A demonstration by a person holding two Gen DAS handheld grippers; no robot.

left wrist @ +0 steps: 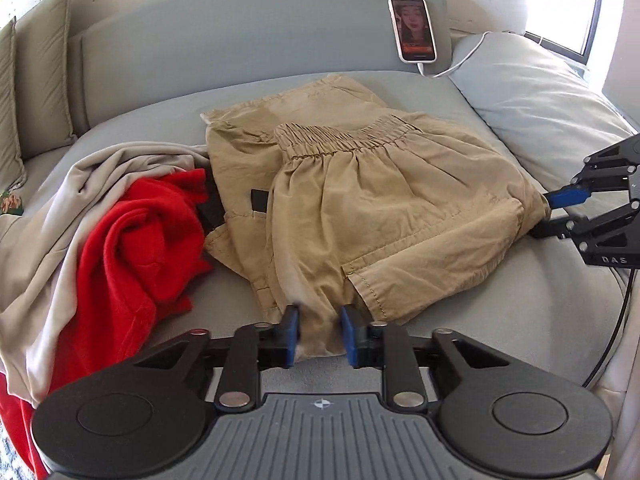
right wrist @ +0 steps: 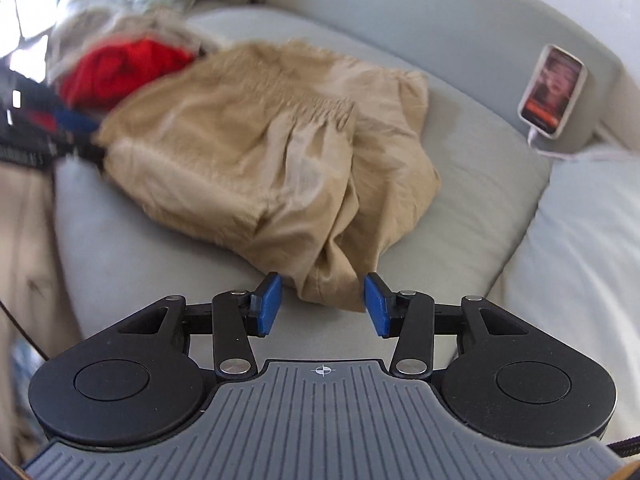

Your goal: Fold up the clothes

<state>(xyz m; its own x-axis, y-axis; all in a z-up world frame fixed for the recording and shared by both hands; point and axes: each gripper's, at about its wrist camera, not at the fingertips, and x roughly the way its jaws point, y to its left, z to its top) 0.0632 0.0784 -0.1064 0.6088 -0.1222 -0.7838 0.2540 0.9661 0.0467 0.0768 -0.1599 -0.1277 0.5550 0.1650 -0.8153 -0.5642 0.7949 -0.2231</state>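
Note:
Tan shorts point(left wrist: 360, 208) with an elastic waistband lie partly folded on the grey sofa seat point(left wrist: 500, 312). They also show in the right wrist view point(right wrist: 240, 152). My left gripper point(left wrist: 318, 336) has its blue pads on either side of a bunched hem of the shorts, with the cloth between them. My right gripper point(right wrist: 323, 305) is open, its pads wide apart around a corner of the shorts. It also shows at the right edge of the left wrist view point(left wrist: 556, 212).
A red garment point(left wrist: 132, 248) and a beige garment point(left wrist: 48, 232) lie heaped to the left of the shorts. A phone point(left wrist: 413, 28) on a white cable leans on the sofa back. A pale pillow point(left wrist: 552, 108) lies at the right.

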